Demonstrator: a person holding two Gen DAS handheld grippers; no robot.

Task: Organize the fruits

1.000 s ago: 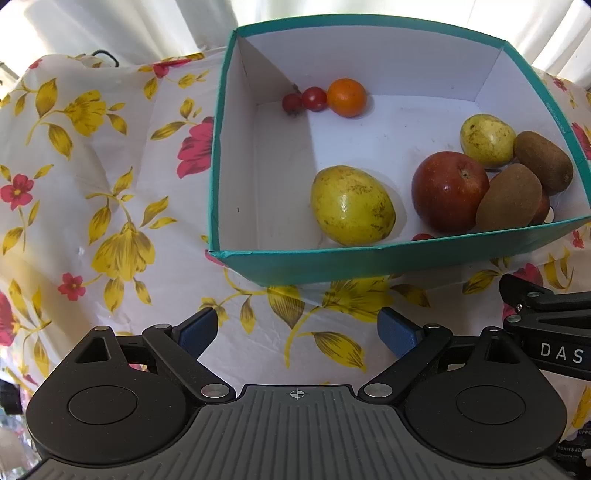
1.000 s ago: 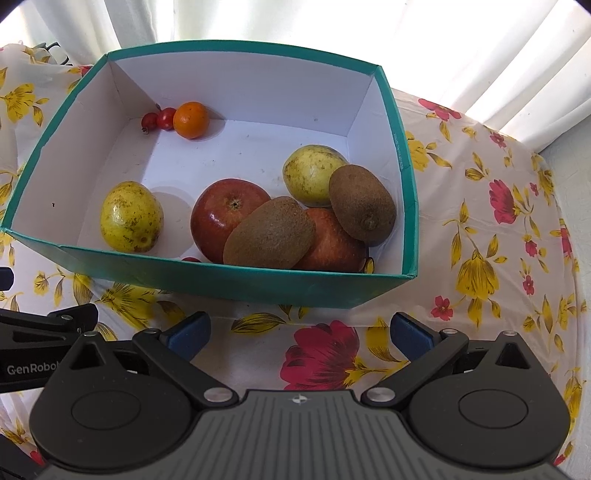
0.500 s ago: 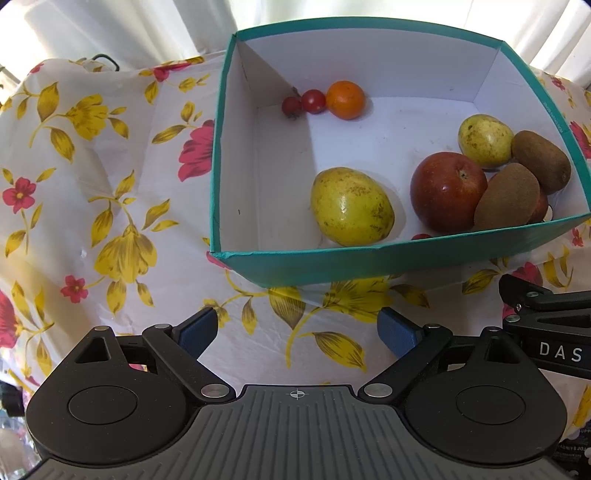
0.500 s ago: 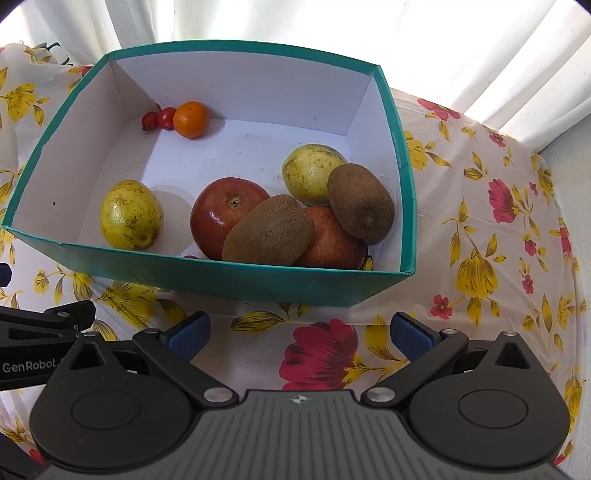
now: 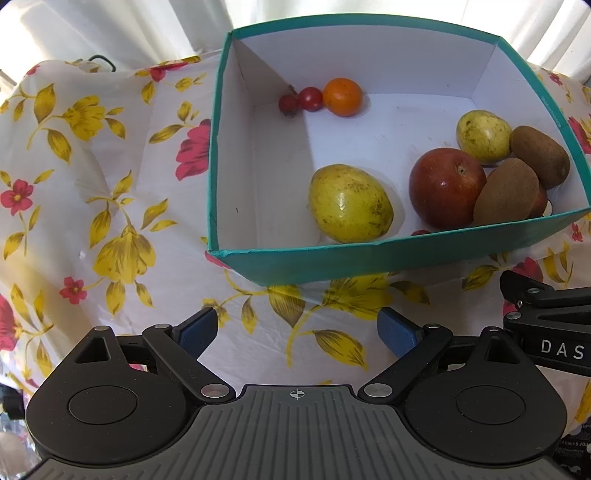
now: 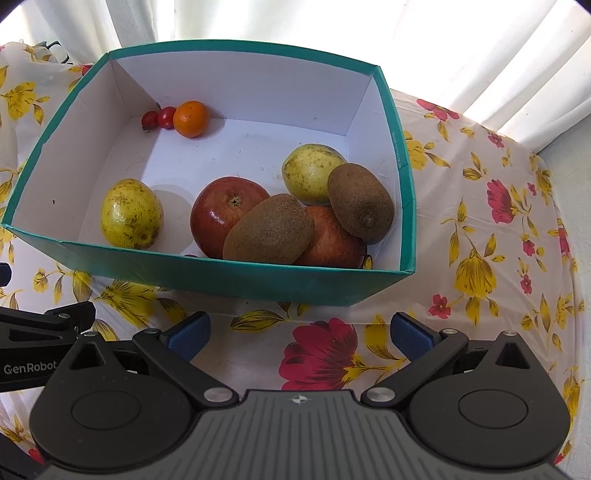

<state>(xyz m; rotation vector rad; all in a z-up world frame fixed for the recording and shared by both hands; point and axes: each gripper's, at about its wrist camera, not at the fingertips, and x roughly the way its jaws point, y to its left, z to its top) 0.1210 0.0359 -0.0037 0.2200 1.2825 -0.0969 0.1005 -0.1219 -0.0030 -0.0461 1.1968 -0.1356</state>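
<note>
Both grippers, left [image 5: 297,328] and right [image 6: 299,332], hover with fingers apart before the teal box [image 6: 236,282]; only the right view exposes the second apple [image 6: 332,240] under two kiwis.

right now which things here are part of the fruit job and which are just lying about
Part of the job:
teal box
yellow fruits
red apples
kiwis
orange
cherry tomatoes

Just lying about:
floral tablecloth
white curtain
</note>
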